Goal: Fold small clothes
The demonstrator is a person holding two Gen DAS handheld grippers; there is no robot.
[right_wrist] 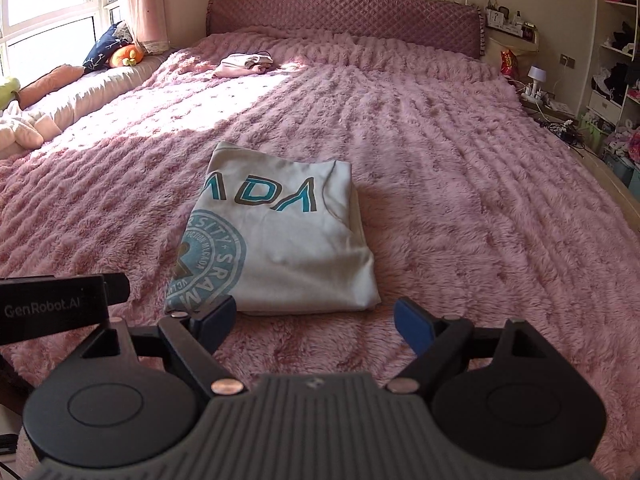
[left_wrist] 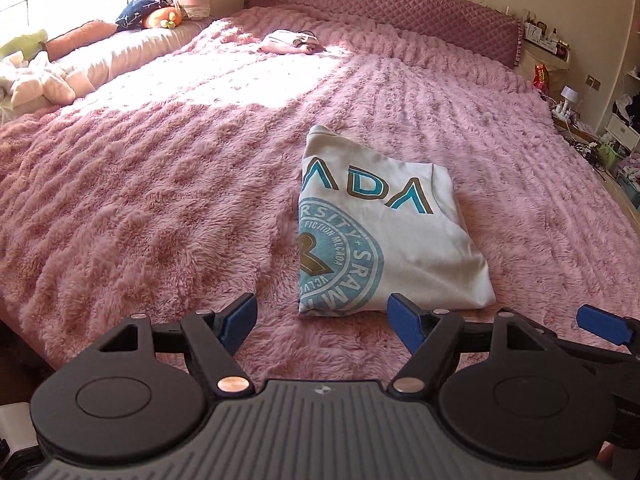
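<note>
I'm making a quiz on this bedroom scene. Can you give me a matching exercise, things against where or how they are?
Things:
1. white T-shirt
2. pink clothes
3. left gripper
4. orange plush

States:
A. by the window
B. open, nothing held
C. folded, mid-bed
D. far up the bed, in sunlight

Pairs: 1-C, 2-D, 3-B, 4-A

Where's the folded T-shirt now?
The folded T-shirt lies on the pink bedspread, centre in the right wrist view, just beyond the open hand-held gripper.
</note>
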